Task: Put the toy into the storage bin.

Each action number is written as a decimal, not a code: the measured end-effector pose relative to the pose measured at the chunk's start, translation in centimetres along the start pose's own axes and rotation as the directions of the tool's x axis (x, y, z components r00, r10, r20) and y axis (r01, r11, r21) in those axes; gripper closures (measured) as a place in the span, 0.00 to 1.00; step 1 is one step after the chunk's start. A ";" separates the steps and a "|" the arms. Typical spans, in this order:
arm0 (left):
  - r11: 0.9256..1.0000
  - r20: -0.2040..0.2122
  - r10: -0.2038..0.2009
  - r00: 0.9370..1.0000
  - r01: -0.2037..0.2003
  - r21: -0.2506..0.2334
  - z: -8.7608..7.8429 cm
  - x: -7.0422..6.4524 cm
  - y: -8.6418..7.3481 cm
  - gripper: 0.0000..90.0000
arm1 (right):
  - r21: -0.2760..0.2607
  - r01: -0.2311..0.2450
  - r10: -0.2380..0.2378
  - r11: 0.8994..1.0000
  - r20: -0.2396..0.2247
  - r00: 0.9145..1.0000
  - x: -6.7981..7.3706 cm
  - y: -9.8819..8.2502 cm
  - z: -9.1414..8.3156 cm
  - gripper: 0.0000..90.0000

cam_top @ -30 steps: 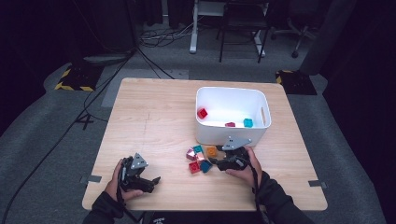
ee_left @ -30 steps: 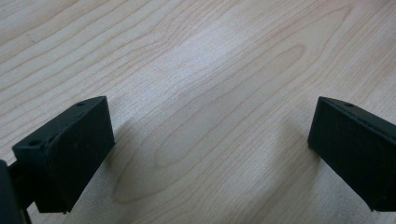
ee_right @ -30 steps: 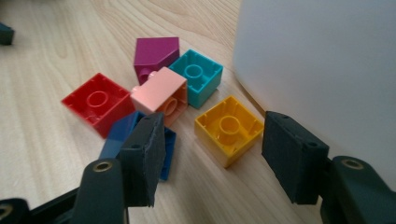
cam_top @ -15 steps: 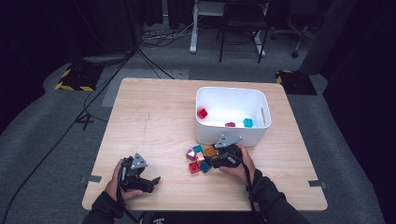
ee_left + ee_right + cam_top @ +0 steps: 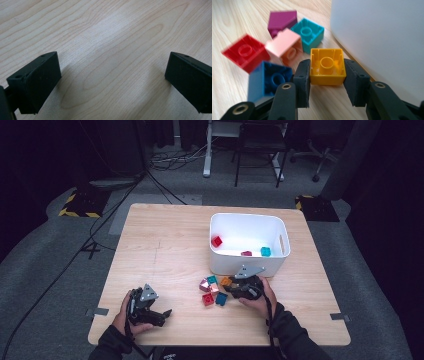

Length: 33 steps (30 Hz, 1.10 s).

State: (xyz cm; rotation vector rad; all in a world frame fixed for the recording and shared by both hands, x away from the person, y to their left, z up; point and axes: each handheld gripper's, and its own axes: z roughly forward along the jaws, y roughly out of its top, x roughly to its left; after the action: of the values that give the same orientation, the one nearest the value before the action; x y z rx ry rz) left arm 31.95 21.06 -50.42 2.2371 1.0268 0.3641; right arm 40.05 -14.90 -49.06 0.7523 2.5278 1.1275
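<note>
Right gripper [image 5: 327, 82]: fingers [image 5: 302, 83] have just closed and now pinch the yellow hollow plastic brick [image 5: 327, 65] on two opposite side walls, its open underside facing the camera. The brick sits low over the light wooden desk [image 5: 165, 250], hard against the outer wall of the white plastic bin [image 5: 247, 242], which stands just to one side of the fingers, so there is no room there. On the other side and ahead, little slack: the blue brick [image 5: 268, 80] is beside one finger, with the pink brick [image 5: 284, 46], teal brick [image 5: 308, 33], red brick [image 5: 245, 52] and magenta brick [image 5: 282, 21] clustered just beyond. Left gripper [image 5: 110, 82]: fingers spread wide, nothing between them, bare desk all round, close to the near desk edge and well apart from the pile.
</note>
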 end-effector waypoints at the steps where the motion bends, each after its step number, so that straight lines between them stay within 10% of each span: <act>1: 1.000 0.001 -0.001 1.000 0.001 0.001 0.0 0.0 0.0 0.01 | 0.003 0.005 -0.005 1.000 0.006 1.000 0.1 -0.1 -0.1 0.66; 33: 1.000 0.004 -0.003 1.000 0.003 0.006 -0.1 0.0 0.0 0.01 | -0.107 0.058 -0.054 0.993 0.047 0.997 1.0 -1.0 -8.6 0.66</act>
State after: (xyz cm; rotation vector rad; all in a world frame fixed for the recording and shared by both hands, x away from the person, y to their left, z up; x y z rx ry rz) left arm 31.91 21.12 -50.39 2.2400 1.0305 0.3560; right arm 35.08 -20.12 -44.18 0.6668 2.4145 1.2045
